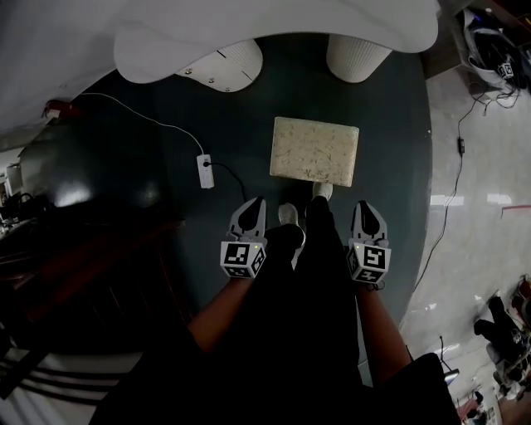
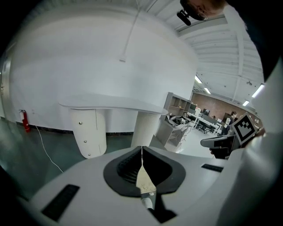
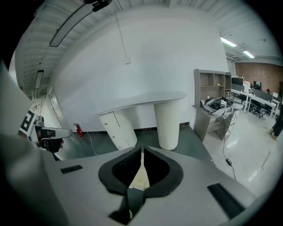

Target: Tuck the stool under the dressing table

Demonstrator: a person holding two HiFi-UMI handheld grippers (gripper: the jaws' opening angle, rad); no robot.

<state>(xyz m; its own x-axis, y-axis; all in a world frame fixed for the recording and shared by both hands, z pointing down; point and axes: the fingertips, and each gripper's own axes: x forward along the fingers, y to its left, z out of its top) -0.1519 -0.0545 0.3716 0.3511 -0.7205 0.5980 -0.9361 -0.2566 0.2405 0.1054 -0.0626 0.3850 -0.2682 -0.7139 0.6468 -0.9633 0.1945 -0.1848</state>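
Stool (image 1: 314,151) not yet tucked: rectangular, cream, speckled top, standing on dark green floor (image 1: 166,158) just ahead of 2 grippers. Nearest, left gripper (image 1: 255,202) and right gripper (image 1: 364,205), jaws of both pressed together with nothing held, each carrying a black-and-white marker cube. Left of stool, white power strip (image 1: 205,170) on thin cable. Farthest, white dressing table (image 1: 274,25), apart from stool: rounded top, ribbed cylindrical leg (image 1: 357,54), smooth drawer pedestal (image 1: 224,65).

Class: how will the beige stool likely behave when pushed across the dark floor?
The stool probably slides, not rolls: flat rectangular top, no wheels showing. Its speckled top looks padded, likely yielding slightly. Legs hidden, so tipping is uncertain.
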